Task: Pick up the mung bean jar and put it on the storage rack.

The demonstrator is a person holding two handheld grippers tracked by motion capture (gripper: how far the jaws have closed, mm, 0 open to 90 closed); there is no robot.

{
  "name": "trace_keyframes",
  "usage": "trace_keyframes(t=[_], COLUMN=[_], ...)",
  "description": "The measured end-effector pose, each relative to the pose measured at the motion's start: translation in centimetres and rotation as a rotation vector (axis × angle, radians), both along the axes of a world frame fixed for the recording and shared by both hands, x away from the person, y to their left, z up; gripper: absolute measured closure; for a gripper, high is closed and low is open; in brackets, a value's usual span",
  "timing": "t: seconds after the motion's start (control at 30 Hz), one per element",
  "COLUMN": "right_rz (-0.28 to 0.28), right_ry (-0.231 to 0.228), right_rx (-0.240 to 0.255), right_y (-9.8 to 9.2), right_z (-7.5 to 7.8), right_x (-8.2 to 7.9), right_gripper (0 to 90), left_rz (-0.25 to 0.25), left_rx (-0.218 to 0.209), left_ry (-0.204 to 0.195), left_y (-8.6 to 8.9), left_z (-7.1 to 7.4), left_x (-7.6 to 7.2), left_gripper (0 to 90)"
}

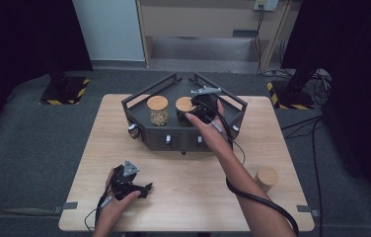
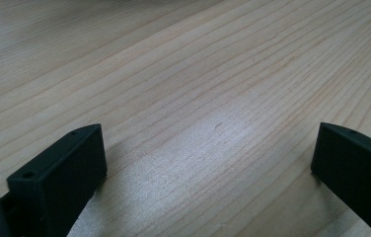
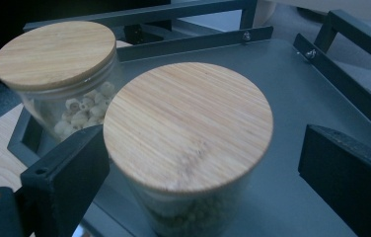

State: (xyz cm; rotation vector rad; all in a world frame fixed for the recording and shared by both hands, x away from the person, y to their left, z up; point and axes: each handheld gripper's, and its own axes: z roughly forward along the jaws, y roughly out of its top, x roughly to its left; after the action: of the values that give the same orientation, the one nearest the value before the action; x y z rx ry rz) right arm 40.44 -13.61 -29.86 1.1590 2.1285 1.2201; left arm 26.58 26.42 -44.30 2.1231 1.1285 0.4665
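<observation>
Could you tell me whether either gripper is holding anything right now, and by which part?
Nothing is held. The right gripper stands open around the nearer jar; the left gripper is open over bare table.

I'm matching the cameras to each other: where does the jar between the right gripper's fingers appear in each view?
High view: the jar stands in the dark tray, upper middle, just left of the right gripper.
Right gripper view: the jar is at centre, between the open fingers.
Left gripper view: bare table, no jar.
Shared landmark: the neighbouring jar of pale pieces.
</observation>
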Motion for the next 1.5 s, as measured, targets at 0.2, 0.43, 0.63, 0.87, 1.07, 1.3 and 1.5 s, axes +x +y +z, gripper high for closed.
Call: trace_keyframes(t=[0.2, 0.43, 0.63, 0.87, 1.07, 1.3, 1.5], right_rz=[0.008, 0.008, 0.011, 0.014, 0.025, 0.043, 0.037], right_ry=[-0.009, -0.022, -0.026, -0.002, -0.019, -0.023, -0.016], right_rx=[0.015, 0.003, -0.01, -0.016, -0.037, -0.039, -0.017], right_y=[-1.0, -1.7, -2.3, -2.7, -3.0, -3.6, -4.3], right_z=[0.0, 0.5, 0.5, 0.5, 0.7, 0.7, 0.4], right_x=[-0.9, -2.1, -2.4, -2.9, -3.6, -4.2, -4.4], right_gripper=[4.1, 3.6, 3.8, 3.5, 3.3, 3.3, 3.4], left_rz=[0.0, 0.0, -0.002, -0.002, -0.002, -0.002, -0.002], left_rx=[-0.001, -0.001, 0.001, 0.002, 0.002, 0.001, 0.001], left_ry=[0.001, 0.001, 0.002, 0.002, 0.002, 0.002, 0.002], left_y=[0.0, 0.0, 0.0, 0.0, 0.0, 0.0, 0.0], left_z=[0.0, 0.0, 0.0, 0.0, 0.0, 0.0, 0.0], left_x=[0.0, 0.0, 0.0, 0.0, 0.0, 0.0, 0.0], left_gripper=[0.0, 0.0, 0.0, 0.0, 0.0, 0.0, 0.0])
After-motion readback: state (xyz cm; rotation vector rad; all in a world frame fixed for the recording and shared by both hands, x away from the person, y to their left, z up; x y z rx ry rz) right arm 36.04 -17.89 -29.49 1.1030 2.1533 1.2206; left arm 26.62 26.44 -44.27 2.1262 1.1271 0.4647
